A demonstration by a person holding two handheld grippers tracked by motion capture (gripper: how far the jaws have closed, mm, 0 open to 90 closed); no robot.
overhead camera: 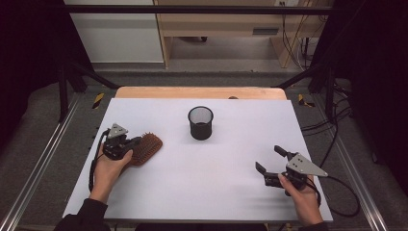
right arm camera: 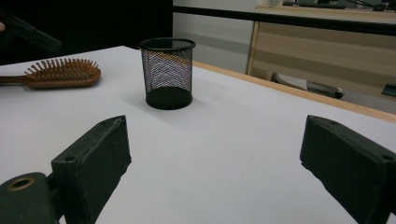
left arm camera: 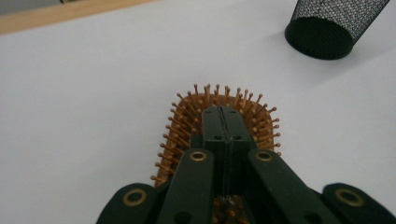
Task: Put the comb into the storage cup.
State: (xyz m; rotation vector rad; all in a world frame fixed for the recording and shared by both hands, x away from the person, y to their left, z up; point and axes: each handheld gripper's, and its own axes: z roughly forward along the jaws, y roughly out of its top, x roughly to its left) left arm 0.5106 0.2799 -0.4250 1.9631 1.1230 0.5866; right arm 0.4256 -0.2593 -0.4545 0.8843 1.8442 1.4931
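Now carrying the hairbrush (overhead camera: 144, 149), clamped by its handle in the closed left gripper (left arm camera: 224, 122), left of the mesh cup (overhead camera: 200, 123), right gripper (overhead camera: 270, 162) open and idle; next probably needs tipping it upright above the cup

A brown wooden hairbrush (left arm camera: 217, 135) with wood-toned pins, a black wire-mesh metal cup (overhead camera: 200, 122), and a matt, smooth white table top (overhead camera: 216, 168) edged in pale wood can be seen.
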